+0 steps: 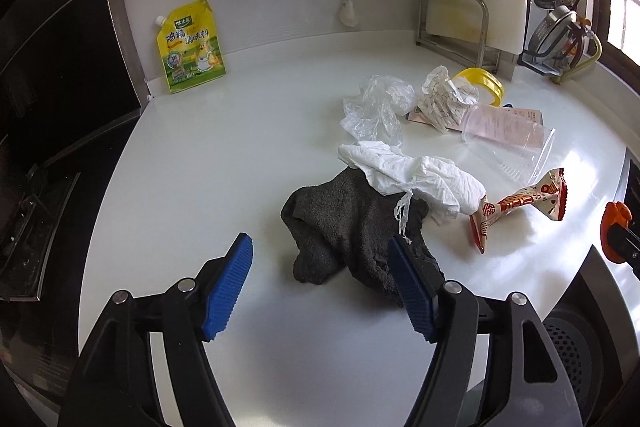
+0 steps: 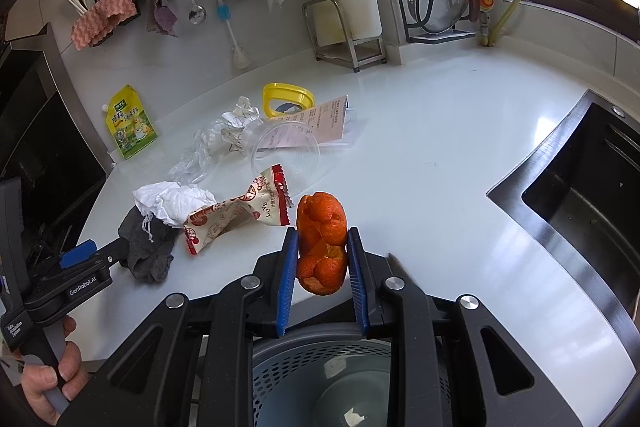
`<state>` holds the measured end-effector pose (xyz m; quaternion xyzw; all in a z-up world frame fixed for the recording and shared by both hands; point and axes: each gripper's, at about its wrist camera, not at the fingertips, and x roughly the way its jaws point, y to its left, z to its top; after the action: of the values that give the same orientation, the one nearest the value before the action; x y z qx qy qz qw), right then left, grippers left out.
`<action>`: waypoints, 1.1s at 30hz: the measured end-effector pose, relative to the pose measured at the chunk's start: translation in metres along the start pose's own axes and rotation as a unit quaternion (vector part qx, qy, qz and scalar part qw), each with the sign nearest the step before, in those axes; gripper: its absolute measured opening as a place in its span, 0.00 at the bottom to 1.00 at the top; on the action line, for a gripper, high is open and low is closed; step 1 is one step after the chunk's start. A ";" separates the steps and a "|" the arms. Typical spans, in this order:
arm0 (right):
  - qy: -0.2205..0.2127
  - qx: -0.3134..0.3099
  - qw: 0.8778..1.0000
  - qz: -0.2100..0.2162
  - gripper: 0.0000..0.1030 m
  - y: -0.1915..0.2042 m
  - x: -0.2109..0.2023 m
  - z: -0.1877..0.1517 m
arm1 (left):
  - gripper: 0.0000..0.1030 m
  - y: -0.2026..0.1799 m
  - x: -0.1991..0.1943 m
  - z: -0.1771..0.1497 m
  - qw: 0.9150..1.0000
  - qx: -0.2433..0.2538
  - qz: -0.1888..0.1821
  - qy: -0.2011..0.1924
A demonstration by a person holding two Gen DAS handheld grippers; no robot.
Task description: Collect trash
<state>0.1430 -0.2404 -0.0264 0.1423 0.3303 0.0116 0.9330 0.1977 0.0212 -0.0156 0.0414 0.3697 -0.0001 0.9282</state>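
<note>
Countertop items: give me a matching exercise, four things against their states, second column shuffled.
Things:
1. orange peel
2. clear plastic cup
3. white tissue
4. yellow pouch

States:
A. standing against the wall
B. draped partly over the grey cloth
C. clamped in the right tongs
D. lying on its side

Pairs: 1-C, 2-D, 3-B, 4-A

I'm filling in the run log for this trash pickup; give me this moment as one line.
left gripper: open, at grey cloth | right gripper: shut on orange peel, above bin | countertop: litter remains
</note>
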 end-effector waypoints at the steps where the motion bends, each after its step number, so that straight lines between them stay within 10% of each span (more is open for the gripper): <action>1: 0.001 0.000 1.000 0.000 0.23 0.000 0.000 0.000 | 0.69 0.000 -0.001 0.002 1.000 0.000 0.000 -0.004; 16: 0.002 0.009 1.000 -0.005 0.23 -0.009 0.003 0.000 | 0.69 -0.046 0.044 0.048 0.999 0.022 -0.026 0.016; 25: 0.009 0.015 1.000 -0.007 0.23 -0.014 0.007 -0.002 | 0.06 -0.040 0.053 0.046 0.999 0.016 -0.035 0.028; 33: 0.006 0.011 1.000 -0.006 0.23 -0.012 0.004 -0.001 | 0.06 -0.029 0.031 0.062 0.999 -0.002 -0.040 -0.012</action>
<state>0.1451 -0.2510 -0.0327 0.1509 0.3364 0.0030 0.9295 0.2625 -0.0118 0.0056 0.0244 0.3597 -0.0373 0.9320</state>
